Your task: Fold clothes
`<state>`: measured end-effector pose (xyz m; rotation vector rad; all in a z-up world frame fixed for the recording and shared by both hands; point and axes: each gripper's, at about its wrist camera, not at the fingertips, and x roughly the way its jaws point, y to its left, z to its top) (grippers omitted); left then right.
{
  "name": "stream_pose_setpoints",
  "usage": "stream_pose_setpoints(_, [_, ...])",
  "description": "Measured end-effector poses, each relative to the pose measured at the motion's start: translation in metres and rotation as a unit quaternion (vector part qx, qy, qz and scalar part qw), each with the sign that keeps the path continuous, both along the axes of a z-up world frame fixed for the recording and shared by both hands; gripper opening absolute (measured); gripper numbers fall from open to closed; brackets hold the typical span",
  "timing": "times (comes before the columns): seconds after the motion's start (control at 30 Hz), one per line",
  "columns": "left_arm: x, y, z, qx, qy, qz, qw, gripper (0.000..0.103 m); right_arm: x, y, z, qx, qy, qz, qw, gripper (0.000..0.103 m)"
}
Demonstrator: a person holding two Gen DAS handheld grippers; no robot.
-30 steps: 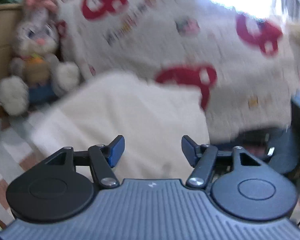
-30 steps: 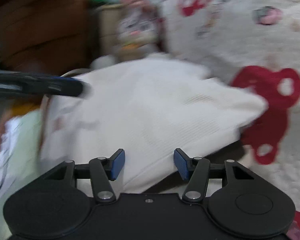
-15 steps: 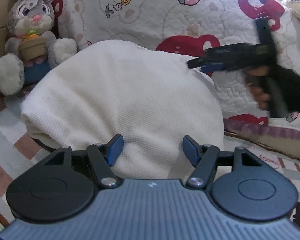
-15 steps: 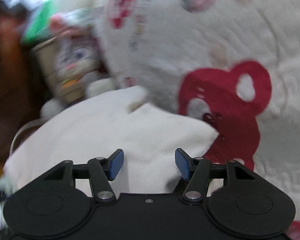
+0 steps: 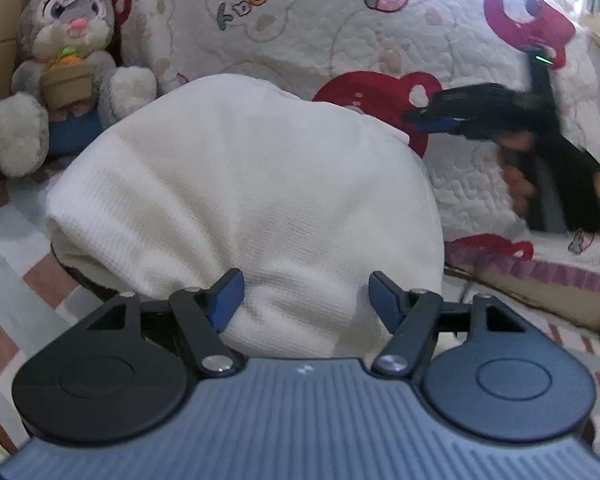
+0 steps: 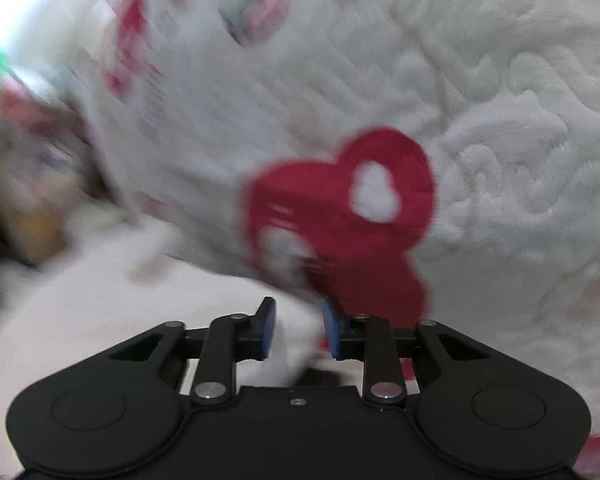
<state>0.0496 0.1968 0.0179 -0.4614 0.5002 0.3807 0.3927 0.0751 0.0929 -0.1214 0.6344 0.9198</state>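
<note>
Plainly the white garment [image 5: 240,200] is soft, light and limp, a waffle-knit cloth that will sag and slide on itself wherever it is lifted. It lies in a rounded, partly folded heap on the patterned floor cover, with its far edge against the quilt [image 5: 300,32] that carries red bear prints. I would take it at an edge or corner, pinching both layers together, since a grip in the middle would only bunch it.

The left tool [image 5: 306,296] stands fairly wide at the near edge of the heap, and its jaws are opening a little. Its blue pads [image 5: 230,294] flank a bulge of cloth; I cannot tell whether they press it, and it looks loose.

The right tool [image 6: 298,328] is at the far right corner of the garment. Its jaws are closing, with a tongue of white cloth between them, but the blur hides whether the pads already bite. In the left view a hand [image 5: 520,184] holds it.

Counted: one garment, two tools, one quilt, one plush rabbit [image 5: 64,68] at the far left.
</note>
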Motion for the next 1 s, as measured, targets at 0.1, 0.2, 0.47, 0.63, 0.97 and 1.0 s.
stream_pose_setpoints(0.1, [0.002,-0.004,0.004,0.008,0.018,0.006,0.9998,0.068,-0.035,-0.031,0.002,0.057,0.034,0.066,0.996,0.042])
stream_pose_setpoints(0.2, [0.004,-0.011,0.007,0.026,0.042,0.017,0.9986,0.071,-0.077,-0.055,-0.013,0.042,0.054,0.117,0.991,0.042])
stream_pose_setpoints(0.47, [0.002,-0.027,0.015,0.032,0.065,0.058,0.9957,0.077,-0.172,-0.096,-0.071,0.031,0.118,0.22,0.968,0.028])
stream_pose_setpoints(0.63, [-0.002,-0.056,0.014,0.016,0.082,0.052,0.9952,0.08,-0.209,-0.107,-0.071,0.012,0.109,0.287,0.952,0.024])
stream_pose_setpoints(0.97, [0.02,-0.152,0.018,0.068,0.126,0.014,0.9897,0.09,-0.202,-0.228,-0.065,-0.005,0.034,0.172,0.984,0.039])
stream_pose_setpoints(1.0, [0.022,-0.162,0.02,0.074,0.127,0.012,0.989,0.091,-0.201,-0.244,-0.063,-0.001,0.031,0.159,0.987,0.04])
